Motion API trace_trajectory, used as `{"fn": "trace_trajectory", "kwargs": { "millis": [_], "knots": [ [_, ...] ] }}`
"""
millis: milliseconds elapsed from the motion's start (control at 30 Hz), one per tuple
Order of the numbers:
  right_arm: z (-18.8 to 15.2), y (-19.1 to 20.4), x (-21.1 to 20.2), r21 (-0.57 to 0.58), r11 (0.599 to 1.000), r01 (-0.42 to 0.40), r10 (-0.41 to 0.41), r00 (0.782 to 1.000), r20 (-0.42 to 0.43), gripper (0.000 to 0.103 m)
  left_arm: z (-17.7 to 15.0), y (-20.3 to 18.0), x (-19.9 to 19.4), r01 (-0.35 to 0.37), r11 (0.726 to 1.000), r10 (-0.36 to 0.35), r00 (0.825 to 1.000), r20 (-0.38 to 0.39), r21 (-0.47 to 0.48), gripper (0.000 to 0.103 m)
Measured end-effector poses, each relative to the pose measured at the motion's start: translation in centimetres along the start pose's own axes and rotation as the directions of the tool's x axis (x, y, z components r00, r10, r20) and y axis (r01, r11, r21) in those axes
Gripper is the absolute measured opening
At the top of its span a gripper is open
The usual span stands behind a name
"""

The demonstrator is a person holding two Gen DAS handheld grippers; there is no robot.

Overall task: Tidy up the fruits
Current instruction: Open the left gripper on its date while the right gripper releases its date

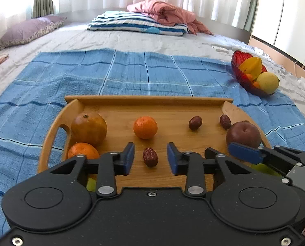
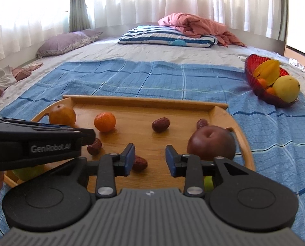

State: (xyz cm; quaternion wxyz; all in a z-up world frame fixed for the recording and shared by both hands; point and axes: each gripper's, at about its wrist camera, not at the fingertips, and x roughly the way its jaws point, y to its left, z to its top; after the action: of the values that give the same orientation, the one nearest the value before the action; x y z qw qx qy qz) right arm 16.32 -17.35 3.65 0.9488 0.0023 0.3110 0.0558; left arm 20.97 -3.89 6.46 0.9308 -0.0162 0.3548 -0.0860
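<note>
Open left gripper (image 1: 150, 160), date (image 1: 150, 157), tray (image 1: 148, 102)

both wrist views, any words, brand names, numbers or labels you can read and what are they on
"GenRobot.AI": pale lettering on the side of the black left gripper body, seen at the left of the right wrist view.

Nothing else can be read. The small pale mark on the grey ribbed housing of the right gripper is a symbol, not letters. The wooden tray, the fruit, the red bowl and the bedding carry no visible text.
</note>
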Motion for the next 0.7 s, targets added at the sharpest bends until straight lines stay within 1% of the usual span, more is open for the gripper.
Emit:
{"fn": "trace_trajectory", "kwargs": {
  "millis": [67,133,200,333,500,567,633,700],
  "knots": [
    [0.1,-0.3,-0.7,0.006,1.0,0.008,-0.008,1.0,0.02,0.06,0.0,0.1,-0.5,0.0,1.0,0.0,1.0,0.009,-0.003,0.038],
    [0.1,-0.4,-1.1,0.007,1.0,0.016,-0.016,0.999,0.034,0.063,0.0,0.1,-1.0,-0.004,1.0,0.004,1.0,0.021,-0.002,0.041],
    [0.0,-0.6,-1.6,0.007,1.0,0.024,-0.024,0.999,0.047,0.065,-0.1,0.0,-1.7,-0.012,1.0,0.012,0.999,0.039,0.008,0.047],
    [-0.1,-0.8,-2.3,0.008,0.999,0.034,-0.034,0.997,0.066,0.071,-0.4,0.0,-3.1,-0.02,1.0,0.019,0.997,0.072,0.023,0.054],
    [-0.4,-1.0,-3.6,0.013,0.998,0.058,-0.059,0.993,0.104,0.078,-1.0,0.0,-4.7,-0.032,0.999,0.028,0.994,0.106,0.034,0.071],
    [-0.5,-1.1,-4.0,0.014,0.998,0.064,-0.065,0.992,0.112,0.08,-1.2,0.1,-5.3,-0.036,0.999,0.031,0.993,0.117,0.038,0.076],
    [-0.6,-1.3,-4.4,0.02,0.998,0.068,-0.07,0.99,0.121,0.081,-1.5,0.0,-5.8,-0.041,0.998,0.036,0.991,0.127,0.041,0.079],
    [-0.6,-1.3,-4.6,0.024,0.997,0.07,-0.072,0.99,0.124,0.082,-1.7,0.0,-6.2,-0.048,0.998,0.042,0.99,0.132,0.041,0.084]
  ]
}}
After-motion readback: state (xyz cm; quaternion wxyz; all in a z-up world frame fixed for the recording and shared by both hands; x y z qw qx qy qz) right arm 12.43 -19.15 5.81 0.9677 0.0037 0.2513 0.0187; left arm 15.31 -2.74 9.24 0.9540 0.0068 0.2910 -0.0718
